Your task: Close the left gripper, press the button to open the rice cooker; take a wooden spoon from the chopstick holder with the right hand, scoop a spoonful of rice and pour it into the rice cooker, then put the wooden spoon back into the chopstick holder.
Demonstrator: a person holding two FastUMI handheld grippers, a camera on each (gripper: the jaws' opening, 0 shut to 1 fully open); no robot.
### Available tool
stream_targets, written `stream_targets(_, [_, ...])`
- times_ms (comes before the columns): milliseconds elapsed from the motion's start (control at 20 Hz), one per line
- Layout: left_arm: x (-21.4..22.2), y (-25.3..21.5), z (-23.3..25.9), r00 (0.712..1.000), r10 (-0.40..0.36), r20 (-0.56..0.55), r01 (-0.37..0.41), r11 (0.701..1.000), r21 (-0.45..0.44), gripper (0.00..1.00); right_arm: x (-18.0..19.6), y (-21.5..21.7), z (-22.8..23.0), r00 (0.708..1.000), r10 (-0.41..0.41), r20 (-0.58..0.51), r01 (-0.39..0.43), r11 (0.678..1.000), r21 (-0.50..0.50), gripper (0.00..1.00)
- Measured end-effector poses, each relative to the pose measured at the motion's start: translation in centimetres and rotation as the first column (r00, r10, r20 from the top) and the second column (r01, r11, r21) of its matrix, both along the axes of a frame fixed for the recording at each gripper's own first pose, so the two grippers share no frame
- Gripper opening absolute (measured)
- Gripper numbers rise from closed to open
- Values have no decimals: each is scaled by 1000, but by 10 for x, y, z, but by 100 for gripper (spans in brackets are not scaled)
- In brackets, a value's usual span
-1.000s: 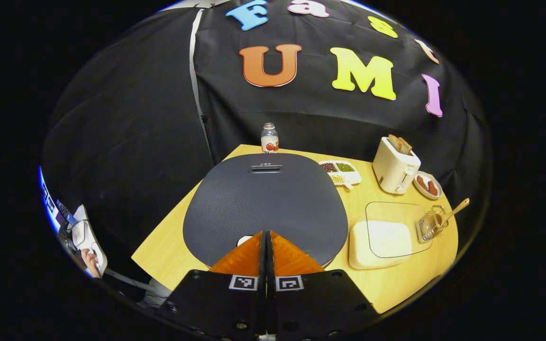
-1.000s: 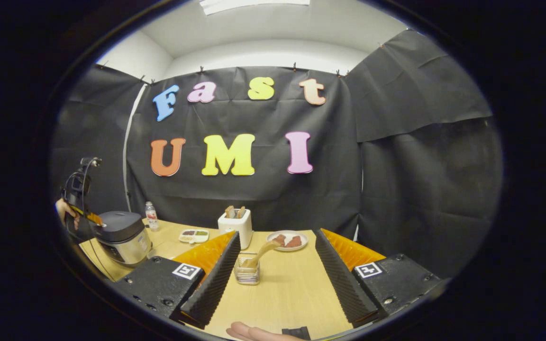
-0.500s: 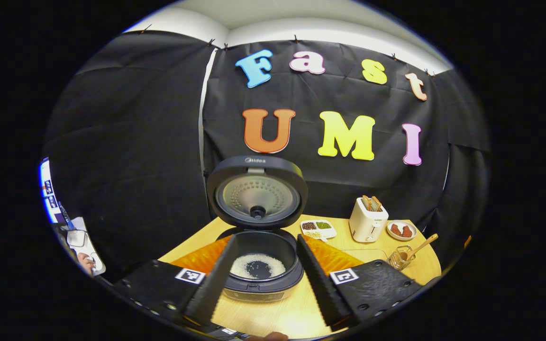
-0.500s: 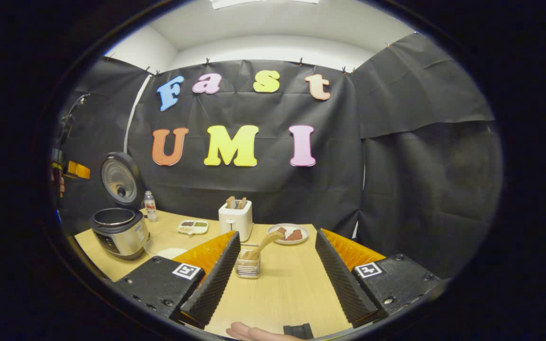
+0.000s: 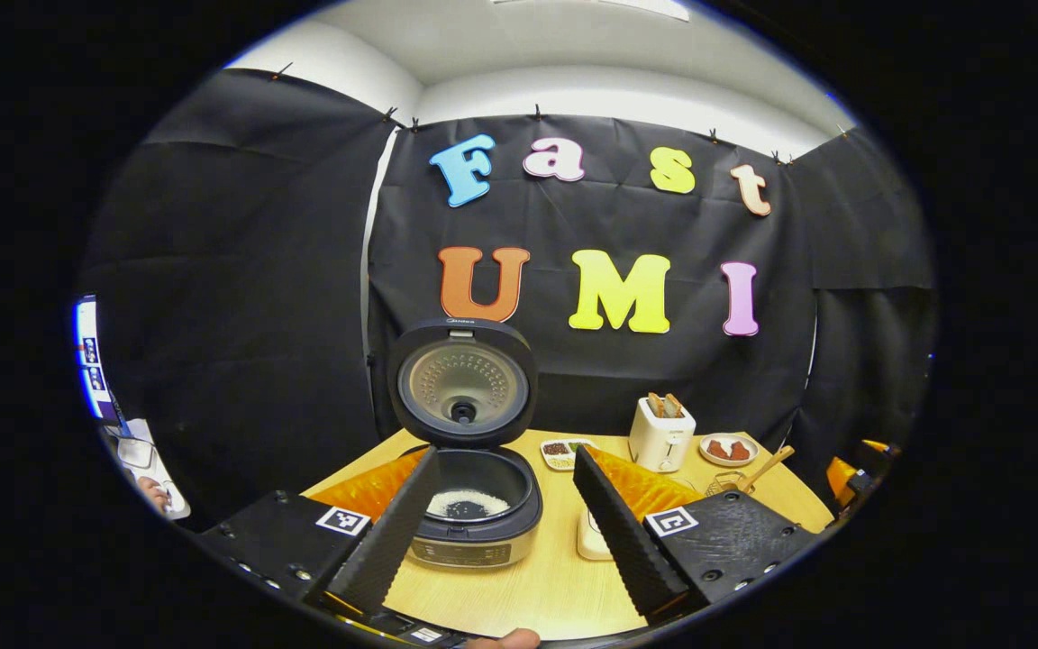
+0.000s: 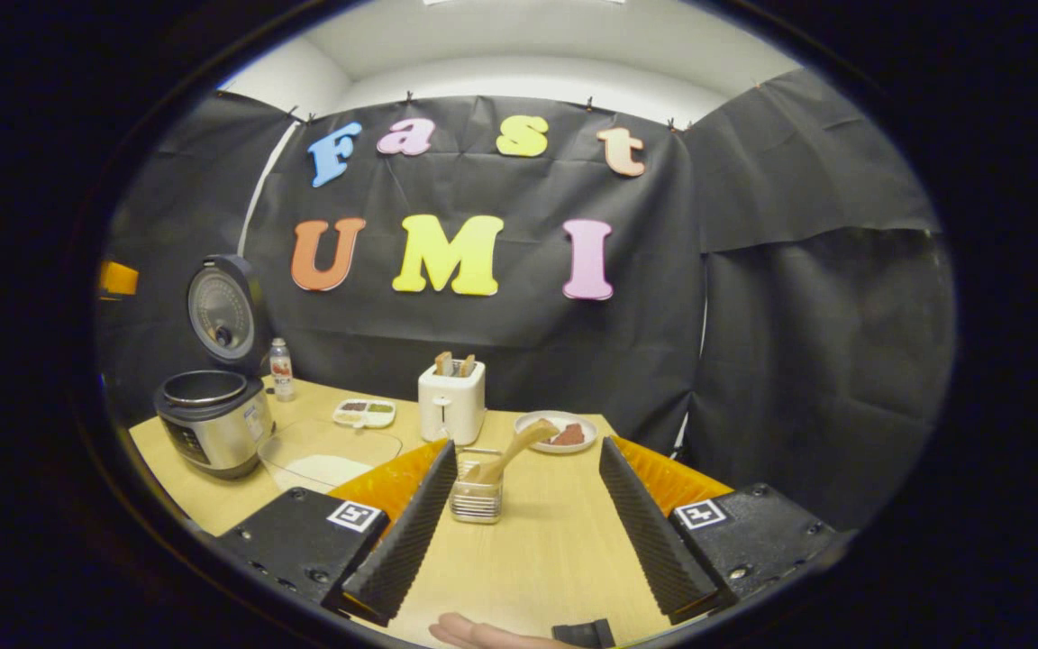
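Cooker [image 5: 474,505] open, spoon [image 6: 512,457] still in its holder [image 6: 476,498] — both grippers spread and empty.

In the left gripper view, the left gripper [image 5: 503,514] is held above the table [image 5: 555,586] with its fingers apart; the cooker is seen between them, lid [image 5: 462,382] raised upright, white rice [image 5: 469,503] in the pot. In the right gripper view, the right gripper [image 6: 526,505] is likewise spread, nothing pinched — the holder stands between its fingers, near the left one, the spoon leaning in it. A toaster [image 6: 452,402] and a plate [image 6: 558,431] are seen behind, a clear tray [image 6: 328,455] beside the cooker.
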State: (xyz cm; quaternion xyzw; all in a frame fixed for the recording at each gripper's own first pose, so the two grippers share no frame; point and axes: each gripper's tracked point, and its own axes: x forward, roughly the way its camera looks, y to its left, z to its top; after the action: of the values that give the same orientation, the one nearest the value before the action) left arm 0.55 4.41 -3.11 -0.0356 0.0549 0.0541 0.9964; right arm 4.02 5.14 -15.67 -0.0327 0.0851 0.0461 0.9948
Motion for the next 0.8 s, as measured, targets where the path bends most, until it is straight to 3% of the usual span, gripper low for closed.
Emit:
stream_targets(300, [-26, -14, -17, 998, -56, 32, 55, 998, 30, 96, 44, 13, -38, 998, 38, -55, -32, 995, 93, 100])
stream_targets(350, [-30, -14, -19, 998, -54, 37, 52, 998, 34, 95, 54, 14, -45, 998, 32, -62, -25, 994, 109, 96])
stream_targets(400, [-33, -14, -21, 998, -53, 44, 51, 998, 38, 95, 64, 13, -52, 997, 25, -76, -16, 993, 117, 100])
stream_targets(500, [-40, -17, -24, 997, -50, 62, 48, 998, 33, 95, 87, 14, -65, 995, 12, -98, 2, 990, 141, 96])
stream_targets(800, [-39, -31, -47, 995, -85, 45, 84, 996, 25, 96, 154, 8, -95, 992, -52, -118, 70, 986, 151, 100])
